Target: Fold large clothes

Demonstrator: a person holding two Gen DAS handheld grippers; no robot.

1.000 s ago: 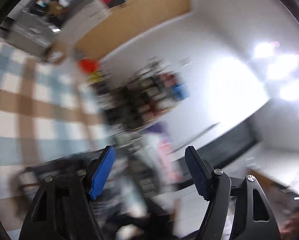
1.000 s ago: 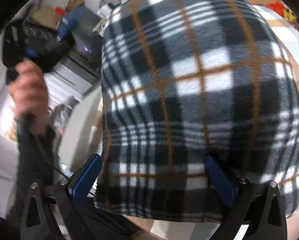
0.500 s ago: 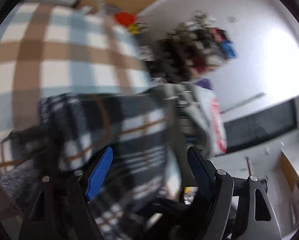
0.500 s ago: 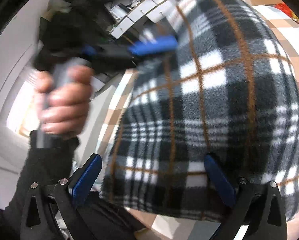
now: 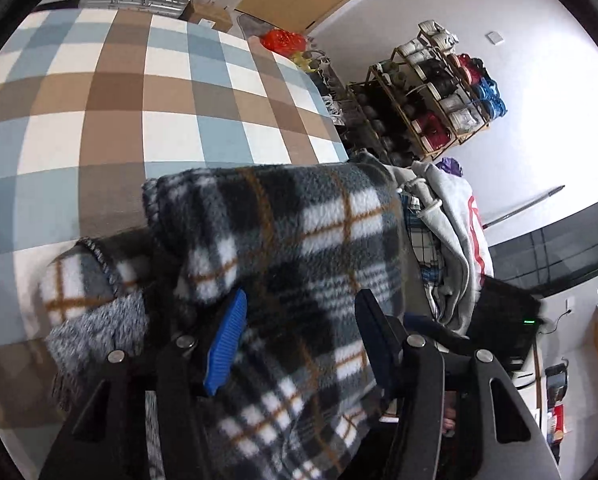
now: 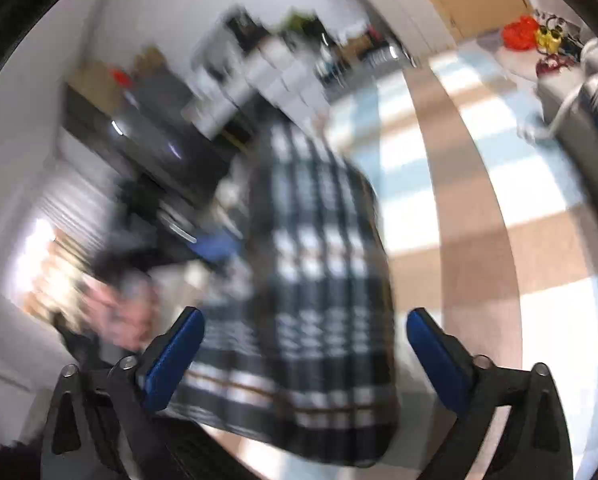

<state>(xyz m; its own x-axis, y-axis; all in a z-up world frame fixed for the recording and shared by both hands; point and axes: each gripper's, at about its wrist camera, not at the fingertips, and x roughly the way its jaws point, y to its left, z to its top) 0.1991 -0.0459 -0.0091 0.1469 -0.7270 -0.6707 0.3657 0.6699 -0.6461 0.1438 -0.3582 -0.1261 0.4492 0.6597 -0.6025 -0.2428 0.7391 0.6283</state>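
- Left claw, left wrist view: your jaws are closing, with the plaid fleece bunched between the blue pads. The cloth fills the gap; whether the pads grip it yet, you cannot tell.
- A second ago this view showed only the room and the checked cover. Now you have dropped onto the fleece, which lies doubled along the cover's right edge, beside a heap of grey clothes.
- Right claw, right wrist view: wide, jaws narrowing slightly, nothing between the pads. The frame is badly smeared.
- Earlier the fleece draped over that claw, hiding its right pad. Now it hangs clear ahead of it, with your other hand at its left.
- Reading: the right has let go and the left is taking over. The fold looks partly made; the loose sleeve end on the cover still wants tucking.
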